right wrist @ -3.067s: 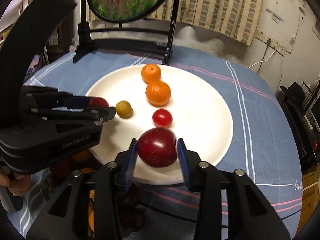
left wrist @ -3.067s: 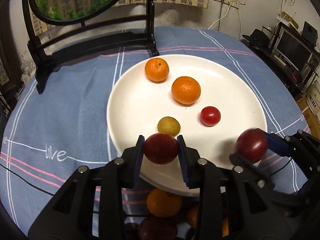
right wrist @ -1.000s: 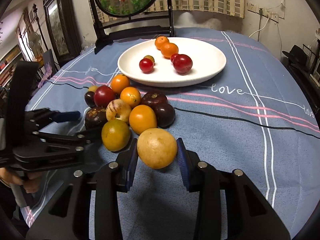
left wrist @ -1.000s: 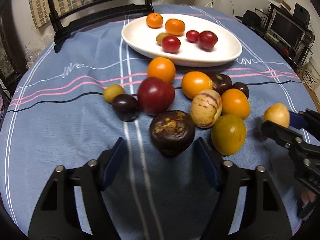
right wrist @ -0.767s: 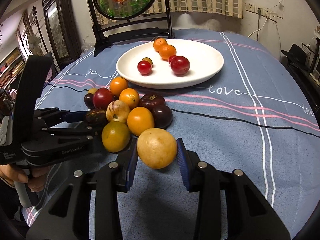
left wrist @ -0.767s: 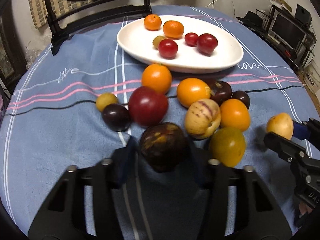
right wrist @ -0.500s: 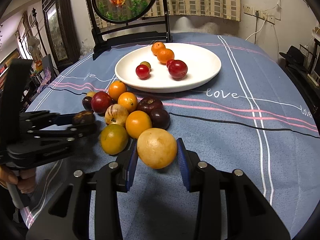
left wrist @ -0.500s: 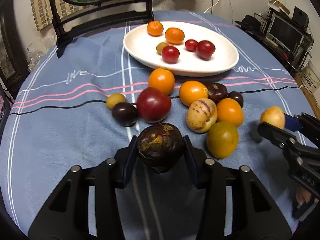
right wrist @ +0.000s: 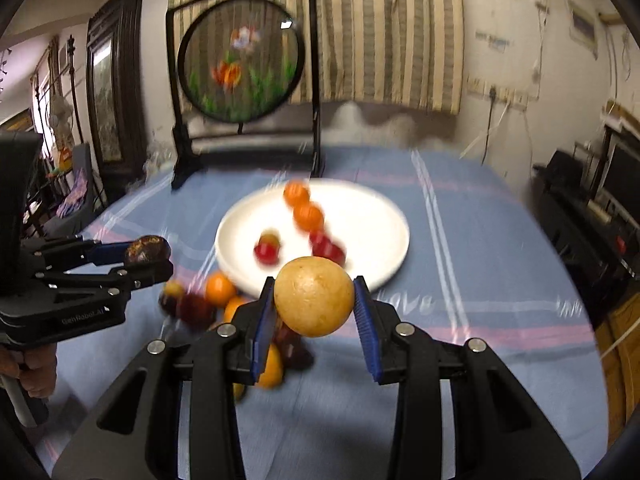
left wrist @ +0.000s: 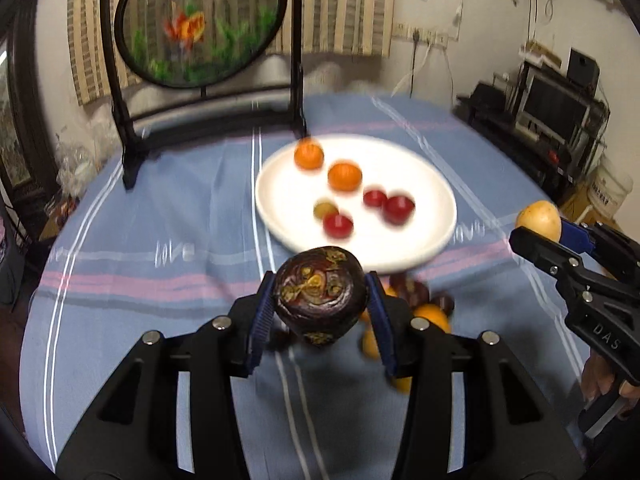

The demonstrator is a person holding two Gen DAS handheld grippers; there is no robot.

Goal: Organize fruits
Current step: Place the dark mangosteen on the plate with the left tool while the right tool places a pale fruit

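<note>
Blue tablecloth [left wrist: 120,264]; both tools clamp fruit above plate's [left wrist: 436,184] near rim.

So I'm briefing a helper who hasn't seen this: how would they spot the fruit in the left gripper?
Find the white plate on the blue tablecloth. Just in front of it, the left gripper clamps a dark purple mangosteen, its skin flecked with yellowish scars, unlike the smooth yellow fruit in the right gripper.

A round goldfish screen [left wrist: 199,30] in a black stand is standing at upper left, with striped curtains [right wrist: 384,32] hanging behind. A blue striped tablecloth [left wrist: 120,240] is covering the table; a monitor [left wrist: 558,106] is sitting at right.
</note>
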